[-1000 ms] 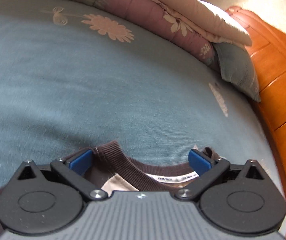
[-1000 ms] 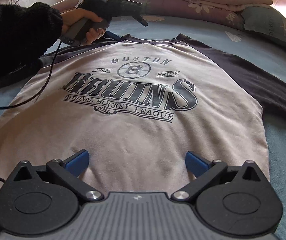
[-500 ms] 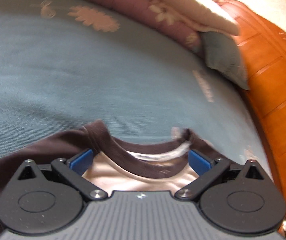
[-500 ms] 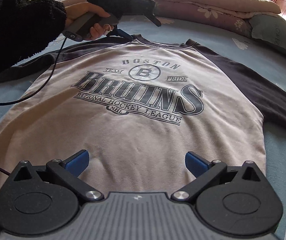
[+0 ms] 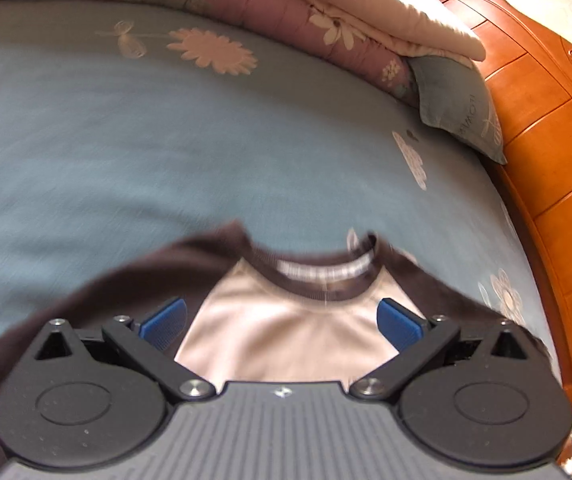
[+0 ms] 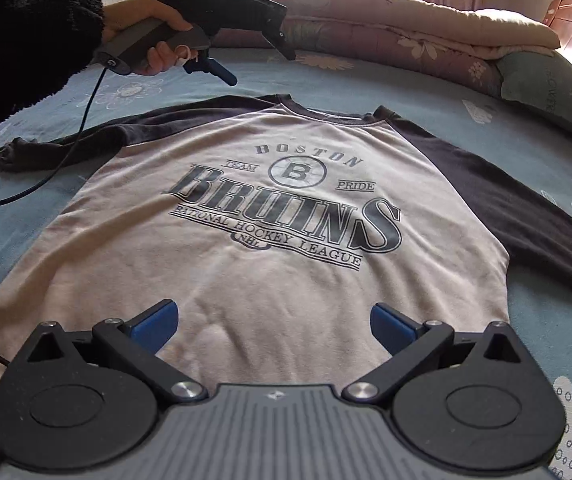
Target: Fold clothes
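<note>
A: A bedroom: a blue flowered bed sheet (image 6: 426, 92), a rolled quilt (image 6: 386, 20) along the far side, a wooden headboard (image 5: 546, 160) to the right.

B: And the sweatshirt (image 6: 245, 240)?

A: Spread flat on the bed, print up, both dark sleeves out sideways. The left gripper (image 6: 261, 62) hovers above the sheet just beyond the collar (image 5: 326, 280), jaws apart, nothing between them. The right gripper (image 6: 273, 328) hangs over the hem, jaws likewise wide apart.

B: How will it handle?

A: Soft, limp and light, I'd judge; it will sag and crease wherever it isn't held. A shoulder seam or a sleeve cuff looks the best hold, pinching both layers together.

B: Anything unclear?

A: The left wrist view is motion-blurred. The right sleeve (image 6: 526, 208) runs out of frame, and the hem sits hidden beneath the right gripper.
</note>
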A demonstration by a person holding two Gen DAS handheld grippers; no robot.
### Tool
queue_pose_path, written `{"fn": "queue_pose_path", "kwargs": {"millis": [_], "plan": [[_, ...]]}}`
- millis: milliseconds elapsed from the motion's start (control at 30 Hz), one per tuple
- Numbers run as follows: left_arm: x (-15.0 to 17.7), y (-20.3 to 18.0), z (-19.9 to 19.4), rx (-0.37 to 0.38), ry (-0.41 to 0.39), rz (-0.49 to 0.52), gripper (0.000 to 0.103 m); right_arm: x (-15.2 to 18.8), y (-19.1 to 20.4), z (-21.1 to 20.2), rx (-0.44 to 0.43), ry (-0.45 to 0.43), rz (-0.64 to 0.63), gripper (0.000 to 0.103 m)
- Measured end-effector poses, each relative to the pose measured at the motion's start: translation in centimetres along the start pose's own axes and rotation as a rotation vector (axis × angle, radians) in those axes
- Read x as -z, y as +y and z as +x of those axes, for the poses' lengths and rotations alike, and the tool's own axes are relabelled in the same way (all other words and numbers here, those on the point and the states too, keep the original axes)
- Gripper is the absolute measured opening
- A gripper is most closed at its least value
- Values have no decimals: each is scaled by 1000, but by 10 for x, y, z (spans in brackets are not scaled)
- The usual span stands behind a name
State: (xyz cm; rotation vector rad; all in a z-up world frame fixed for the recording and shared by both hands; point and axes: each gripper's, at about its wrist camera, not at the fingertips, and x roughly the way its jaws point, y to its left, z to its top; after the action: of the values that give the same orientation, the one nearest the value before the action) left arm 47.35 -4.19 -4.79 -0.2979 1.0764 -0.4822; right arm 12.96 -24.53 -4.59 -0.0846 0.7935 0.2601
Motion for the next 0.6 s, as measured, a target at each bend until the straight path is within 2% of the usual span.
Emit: {"fn": "queue_pose_path", "kwargs": {"millis": [133,267,367,433,533,600], "plan": [[43,20,-15,51,44,-84,101,1,14,-14,-14,-10,-10,103],[74,46,5,76,48,-168,101,5,25,-17,-27,18,-21,103],[77,57,12,117,-28,-184,100,8,31,-18,-1,39,-41,103],[71,61,14,115,-69,-185,100,8,32,-18,21,49,-47,103],[58,60,7,88,-78,-212,100,7,32,-18,44,62,-45,103],[56,59,-13,88,-97,-172,100,6,36,-19,59,62,-53,103]]}}
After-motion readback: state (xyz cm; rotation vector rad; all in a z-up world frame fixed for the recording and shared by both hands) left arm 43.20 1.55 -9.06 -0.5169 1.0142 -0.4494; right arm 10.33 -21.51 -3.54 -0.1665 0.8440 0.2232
